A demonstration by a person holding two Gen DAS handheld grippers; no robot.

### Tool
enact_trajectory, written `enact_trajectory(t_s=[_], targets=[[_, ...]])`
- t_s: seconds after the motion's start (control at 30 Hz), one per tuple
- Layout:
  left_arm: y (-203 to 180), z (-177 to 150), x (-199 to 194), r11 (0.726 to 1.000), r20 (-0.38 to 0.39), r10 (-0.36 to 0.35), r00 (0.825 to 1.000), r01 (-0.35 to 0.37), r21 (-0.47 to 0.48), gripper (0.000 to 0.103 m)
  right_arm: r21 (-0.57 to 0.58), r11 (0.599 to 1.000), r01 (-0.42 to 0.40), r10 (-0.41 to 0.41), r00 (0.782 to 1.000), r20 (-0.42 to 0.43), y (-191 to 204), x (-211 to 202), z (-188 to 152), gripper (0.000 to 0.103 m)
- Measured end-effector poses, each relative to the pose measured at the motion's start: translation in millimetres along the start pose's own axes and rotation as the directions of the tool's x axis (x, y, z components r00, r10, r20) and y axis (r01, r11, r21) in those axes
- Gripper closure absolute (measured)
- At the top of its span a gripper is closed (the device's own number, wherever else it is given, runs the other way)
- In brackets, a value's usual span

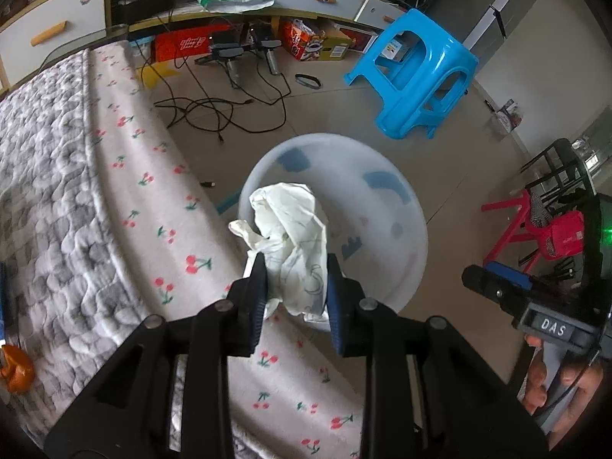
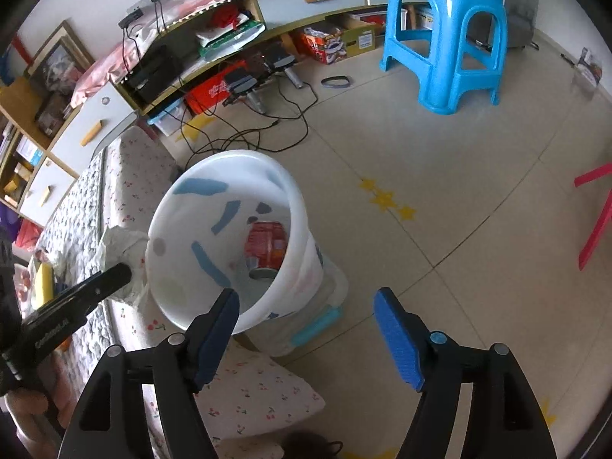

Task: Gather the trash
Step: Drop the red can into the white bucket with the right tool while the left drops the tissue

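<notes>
My left gripper (image 1: 294,287) is shut on a crumpled white paper (image 1: 290,229) and holds it over the near rim of a white plastic bin (image 1: 386,206) beside the bed. In the right wrist view the bin (image 2: 179,229) holds a crushed red can (image 2: 266,244), and the paper (image 2: 122,248) shows just left of the rim, gripped by the left gripper. My right gripper (image 2: 306,329) is open and empty, hovering above the bin's right side and the floor.
A bed with a cherry-print quilt (image 1: 145,199) runs along the left. A blue plastic stool (image 1: 417,72) stands on the tiled floor beyond the bin. Black cables (image 1: 214,111) and boxes lie by the shelf unit (image 1: 229,4). A red stool (image 1: 528,229) is at the right.
</notes>
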State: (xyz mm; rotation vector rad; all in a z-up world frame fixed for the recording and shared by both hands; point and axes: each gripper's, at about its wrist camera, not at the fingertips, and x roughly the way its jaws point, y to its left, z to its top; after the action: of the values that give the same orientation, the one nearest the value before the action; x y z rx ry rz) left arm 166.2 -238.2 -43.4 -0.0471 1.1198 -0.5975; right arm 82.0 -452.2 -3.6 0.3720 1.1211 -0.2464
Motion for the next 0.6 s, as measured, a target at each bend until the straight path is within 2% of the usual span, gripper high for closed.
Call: enact_trajectory(t_s=[0.03,0.1,0.17,0.37,0.6], targets=[[-2,1,1,1.000,-0.003,-0.010,1.000,0.010,0.007,0.066,0.001,1.000,0.000,0.000,1.000,0.002,0,0,0,0.028],[-2,2,1,1.000,-0.002,-0.009,1.000,0.009,0.017,0.037,0.003,1.000,0.001,-0.001,1.000,0.007,1,-1,0,0.028],[-4,1,-4,1.000,0.021,0.010,1.000,-0.011,0.029,0.021,0.003,1.000,0.002,-0.002,1.000,0.012,1,-2,0,0.028],[-2,-2,-14,0.997,0.018,0.034,0.999,-0.035,0.065,0.018,-0.011,1.000,0.004,-0.003,1.000,0.031,8,-6,0,0.027],[14,-8,-38,0.995,0.035,0.084,0.996,-0.086,0.052,0.011,-0.038,0.999,-0.003,0.004,0.999,0.041,25,-8,0,0.027]])
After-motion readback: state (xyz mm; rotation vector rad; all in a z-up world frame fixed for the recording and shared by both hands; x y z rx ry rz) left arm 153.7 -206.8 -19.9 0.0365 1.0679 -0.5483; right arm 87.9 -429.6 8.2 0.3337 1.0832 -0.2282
